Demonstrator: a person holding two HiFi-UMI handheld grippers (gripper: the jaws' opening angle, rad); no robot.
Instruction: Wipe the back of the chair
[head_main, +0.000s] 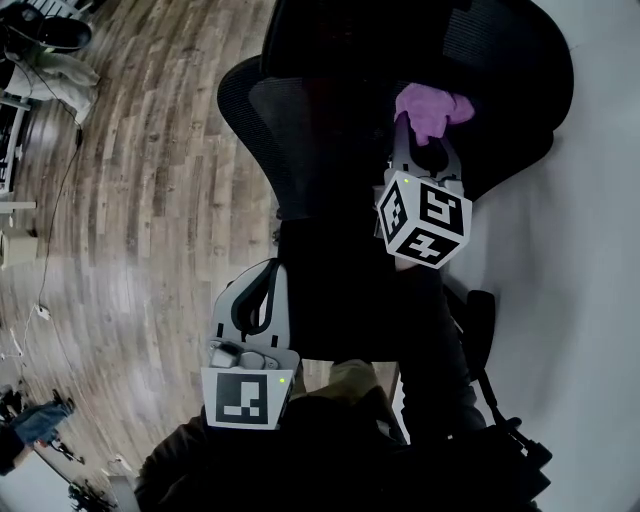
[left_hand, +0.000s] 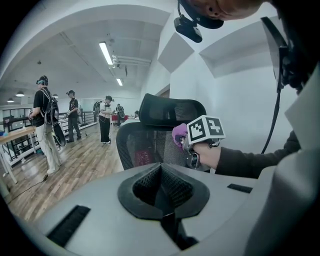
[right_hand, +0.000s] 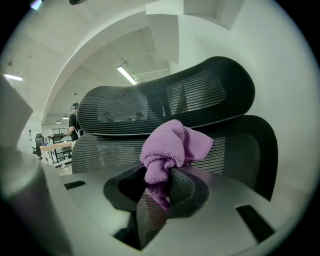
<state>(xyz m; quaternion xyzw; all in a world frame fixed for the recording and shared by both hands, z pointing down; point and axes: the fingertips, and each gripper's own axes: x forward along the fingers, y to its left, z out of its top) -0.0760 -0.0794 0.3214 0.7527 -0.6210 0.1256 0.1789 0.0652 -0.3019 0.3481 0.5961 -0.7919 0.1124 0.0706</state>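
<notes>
**Inspector:** While the right gripper (head_main: 425, 150) is being held up to the chair (head_main: 330, 120), what is it carrying?

**Recorder:** Its jaws are clamping a bunched purple cloth (right_hand: 172, 147), and the loose folds are standing out past the tips. That grip is putting a soft wad in front, so cloth and not plastic would be meeting the mesh.

**Inspector:** Where is the work surface sitting?

**Recorder:** The chair back (right_hand: 240, 145) is filling the right gripper view directly behind the cloth, with the headrest (right_hand: 170, 100) curving above it. No view is showing clearly whether the cloth is pressing on the mesh or hanging just off it.

**Inspector:** How is the holding hand posed?

**Recorder:** The hand (left_hand: 210, 156) is gripping just behind the marker cube (left_hand: 206, 130). The dark sleeve (left_hand: 250, 162) is reaching out from the body, and the tool is pointing forward at the chair.

**Inspector:** And the other tool?

**Recorder:** The left gripper (head_main: 262, 275) is hanging lower and nearer the person, well apart from the cloth. Its jaws are sitting together with nothing between them. It is judged to be idling, parked away from the wiping path.

**Inspector:** What about progress?

**Recorder:** Wiping is judged to be at hand. The next move is likely calling for light pressure and a sweep across the mesh.
</notes>
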